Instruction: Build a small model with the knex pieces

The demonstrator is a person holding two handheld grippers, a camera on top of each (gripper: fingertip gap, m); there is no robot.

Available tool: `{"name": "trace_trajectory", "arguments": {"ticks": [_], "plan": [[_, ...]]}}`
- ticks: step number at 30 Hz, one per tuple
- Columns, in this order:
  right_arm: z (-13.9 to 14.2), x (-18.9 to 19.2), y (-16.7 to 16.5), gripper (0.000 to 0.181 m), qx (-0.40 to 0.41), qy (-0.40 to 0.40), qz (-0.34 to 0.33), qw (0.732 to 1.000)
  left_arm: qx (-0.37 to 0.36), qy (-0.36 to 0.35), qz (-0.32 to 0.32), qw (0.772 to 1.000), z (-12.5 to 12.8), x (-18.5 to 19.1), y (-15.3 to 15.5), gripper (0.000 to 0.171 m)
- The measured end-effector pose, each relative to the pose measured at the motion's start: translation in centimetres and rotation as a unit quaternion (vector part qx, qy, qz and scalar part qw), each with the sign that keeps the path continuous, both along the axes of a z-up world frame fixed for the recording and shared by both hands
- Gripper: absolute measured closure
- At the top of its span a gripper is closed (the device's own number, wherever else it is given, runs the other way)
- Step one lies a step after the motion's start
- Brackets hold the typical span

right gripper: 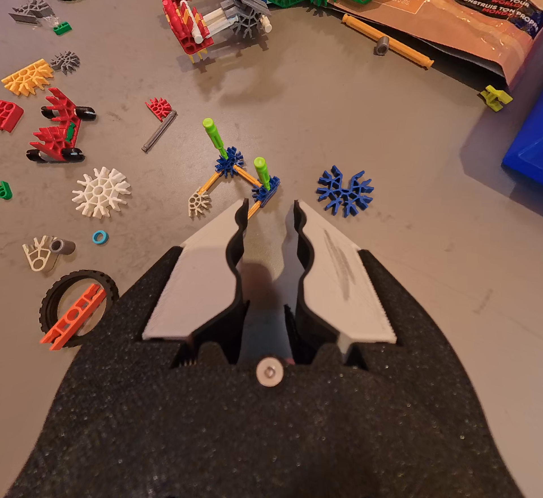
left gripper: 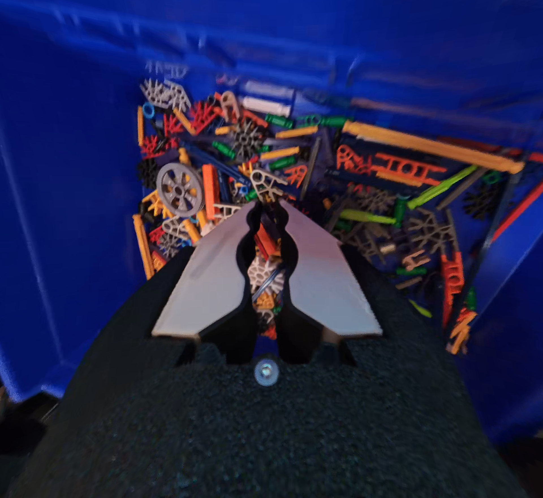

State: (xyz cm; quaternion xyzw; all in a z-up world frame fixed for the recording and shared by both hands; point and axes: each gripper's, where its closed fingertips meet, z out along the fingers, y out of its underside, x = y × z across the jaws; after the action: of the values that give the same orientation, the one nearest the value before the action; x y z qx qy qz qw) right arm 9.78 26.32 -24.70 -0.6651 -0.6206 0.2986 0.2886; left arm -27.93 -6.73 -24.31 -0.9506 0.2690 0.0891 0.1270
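The left claw [left gripper: 266, 208] hangs inside a deep blue bin [left gripper: 73, 190], its fingertips nearly meeting over a heap of plastic construction-toy rods and connectors [left gripper: 264, 161]. The view is blurred, and I cannot tell whether anything is pinched between the tips. A grey spoked wheel [left gripper: 179, 189] lies just left of the tips, and a long yellow rod [left gripper: 432, 146] runs along the far right. The bin walls rise steeply on every side, so room to swing is tight, with the left wall closest.

The right claw [right gripper: 271, 205] hovers over a grey table [right gripper: 382, 249], parted moderately and holding nothing. Just beyond its left finger [right gripper: 205, 263] sits a small assembly [right gripper: 235, 178]: two blue connectors joined by short yellow rods, two lime-green rods standing up from them and a tan connector at the left end. One yellow rod reaches the left fingertip. A loose blue connector [right gripper: 345, 191] lies just right of the tips, and a white snowflake connector [right gripper: 100, 191] lies farther left.

These pieces look light, stiff and smooth; the snapped joints would probably pop apart if twisted, so a rod's middle or a connector's flat faces seem the safest hold. The table is open near and right, cluttered left and far, with a printed bag [right gripper: 440, 14] at the far right.
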Motion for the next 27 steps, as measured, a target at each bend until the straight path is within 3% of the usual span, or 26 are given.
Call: {"name": "trace_trajectory", "arguments": {"ticks": [6,23,27], "plan": [[0.0,0.0,0.0,0.151,0.002,-0.001,-0.001,1.0,-0.047,0.053,0.03,0.997,0.3,-2.9,-2.4,0.164],[0.0,0.0,0.1,0.151,0.001,0.001,-0.001,1.0,-0.025,0.071,0.061,0.995,3.4,-5.1,-3.5,0.163],[0.0,0.0,0.0,0.151,0.002,0.002,0.0,1.0,0.011,0.078,0.086,0.993,5.3,-6.4,-3.5,0.161]]}}
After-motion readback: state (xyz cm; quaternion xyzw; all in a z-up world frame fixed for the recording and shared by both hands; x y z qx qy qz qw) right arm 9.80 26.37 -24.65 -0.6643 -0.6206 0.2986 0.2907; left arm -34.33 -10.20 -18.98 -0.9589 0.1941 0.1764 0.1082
